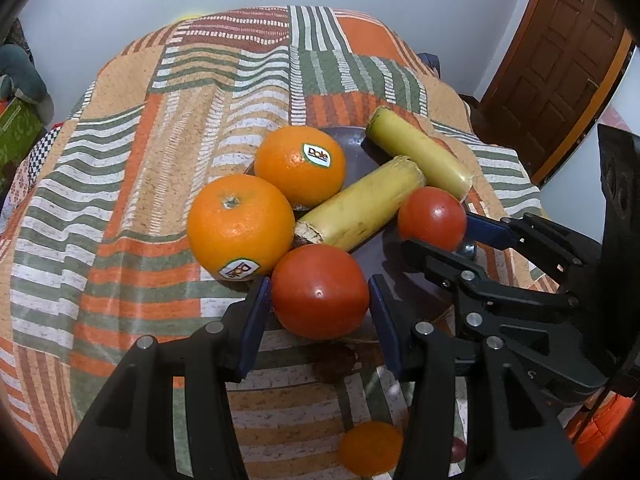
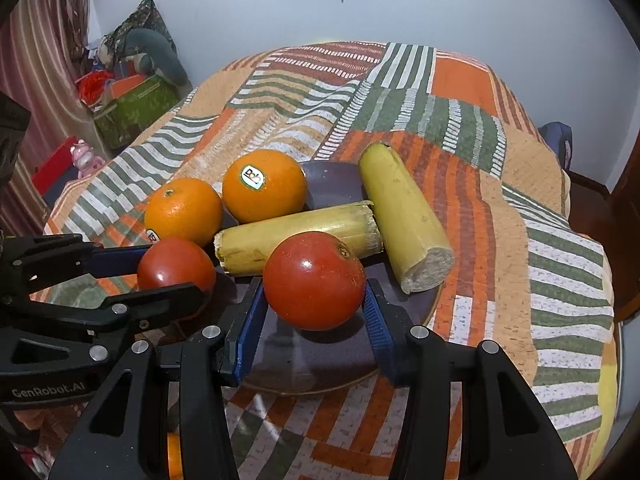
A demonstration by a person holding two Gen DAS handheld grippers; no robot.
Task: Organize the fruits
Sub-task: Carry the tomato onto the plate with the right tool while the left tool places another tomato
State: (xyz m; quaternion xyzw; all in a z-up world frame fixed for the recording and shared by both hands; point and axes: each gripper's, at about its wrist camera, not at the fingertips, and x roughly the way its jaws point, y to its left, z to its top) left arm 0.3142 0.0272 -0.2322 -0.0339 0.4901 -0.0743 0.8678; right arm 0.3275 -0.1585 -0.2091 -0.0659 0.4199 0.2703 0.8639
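A dark plate (image 2: 332,184) on the patterned cloth bears two oranges (image 2: 264,191) (image 2: 183,212), two yellow sugarcane pieces (image 2: 298,236) (image 2: 404,218) and two red tomatoes. My left gripper (image 1: 320,300) is shut on one tomato (image 1: 320,291) at the plate's near-left edge; it also shows in the right wrist view (image 2: 176,266). My right gripper (image 2: 316,296) is shut on the other tomato (image 2: 315,280), over the plate's front; it shows in the left wrist view (image 1: 433,217). The oranges (image 1: 300,166) (image 1: 241,226) and cane pieces (image 1: 360,210) (image 1: 420,156) lie behind both tomatoes.
The striped orange, green and white cloth (image 2: 460,92) covers the round table. Another small orange (image 1: 371,448) lies below my left gripper. Boxes and clutter (image 2: 128,100) stand by the far-left wall. A wooden door (image 1: 560,52) is at the right.
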